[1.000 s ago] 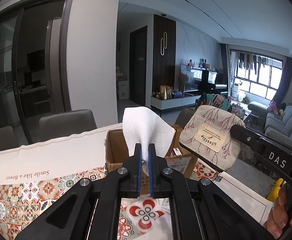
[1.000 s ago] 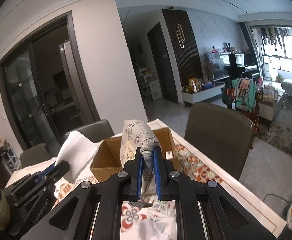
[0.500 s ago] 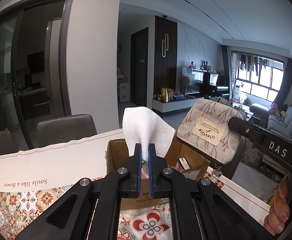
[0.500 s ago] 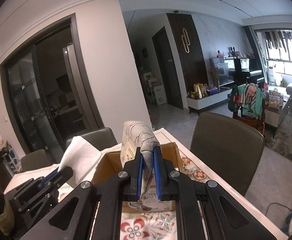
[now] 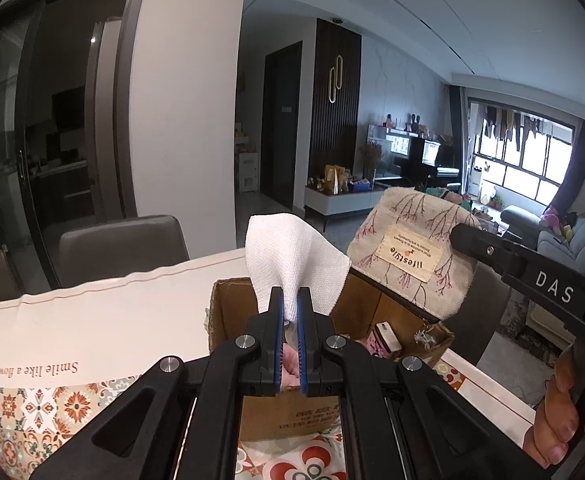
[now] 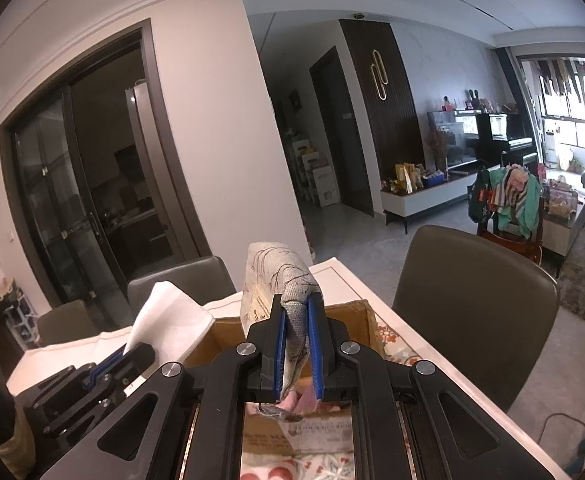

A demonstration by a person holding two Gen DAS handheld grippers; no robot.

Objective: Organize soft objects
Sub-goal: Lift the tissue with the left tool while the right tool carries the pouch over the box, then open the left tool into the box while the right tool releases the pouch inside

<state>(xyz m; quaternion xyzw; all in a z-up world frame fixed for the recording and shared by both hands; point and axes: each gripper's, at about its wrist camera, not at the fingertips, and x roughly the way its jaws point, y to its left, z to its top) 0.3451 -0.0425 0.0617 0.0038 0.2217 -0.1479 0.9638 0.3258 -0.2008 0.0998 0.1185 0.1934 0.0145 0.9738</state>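
White cloth (image 5: 292, 256) is pinched in the left gripper (image 5: 289, 308), raised over the open cardboard box (image 5: 228, 320) on the patterned tablecloth (image 5: 28, 408); beside it the beige pouch (image 5: 412, 260) hangs above the box's right side. From the right wrist, the right gripper (image 6: 297, 312) clamps that pouch's edge over the box, with the cloth at left and a chair (image 6: 472, 292) beyond.

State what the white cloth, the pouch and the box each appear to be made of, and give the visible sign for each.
White cloth: probably woven cotton, matte; a fine grid weave shows and it folds limply.
Pouch: seemingly beige linen or canvas, matte, with printed branches and a sewn label.
Box: brown cardboard, dull, with a ragged rim and printed lettering.
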